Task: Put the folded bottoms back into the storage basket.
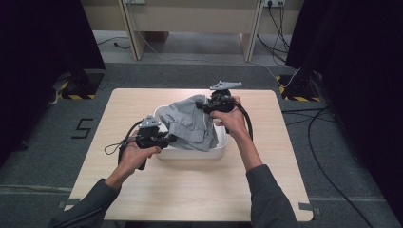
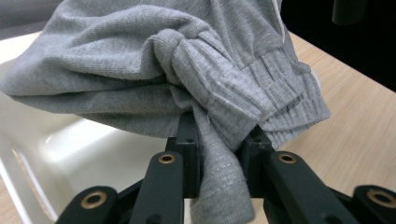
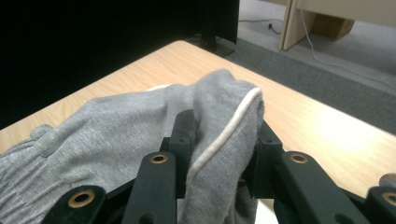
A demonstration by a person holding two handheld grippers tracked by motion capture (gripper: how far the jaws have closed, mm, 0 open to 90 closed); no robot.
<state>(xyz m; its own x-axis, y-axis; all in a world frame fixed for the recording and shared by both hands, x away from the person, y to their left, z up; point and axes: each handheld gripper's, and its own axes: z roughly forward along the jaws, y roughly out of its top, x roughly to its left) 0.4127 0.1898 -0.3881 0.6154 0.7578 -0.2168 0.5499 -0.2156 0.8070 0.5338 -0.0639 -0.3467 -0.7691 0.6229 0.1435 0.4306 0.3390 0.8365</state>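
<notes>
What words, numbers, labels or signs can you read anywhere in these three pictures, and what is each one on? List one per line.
"5": a black mark on the grey floor left of the table; it may be a number or the letter S.
The grey garment, the white tub and both grippers carry no text that can be read.
Yellow and black hazard stripes on the floor are a sign without words.

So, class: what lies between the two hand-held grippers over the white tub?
In the high view, the grey knitted garment spans from the left gripper to the right gripper, above the white plastic tub.
</notes>
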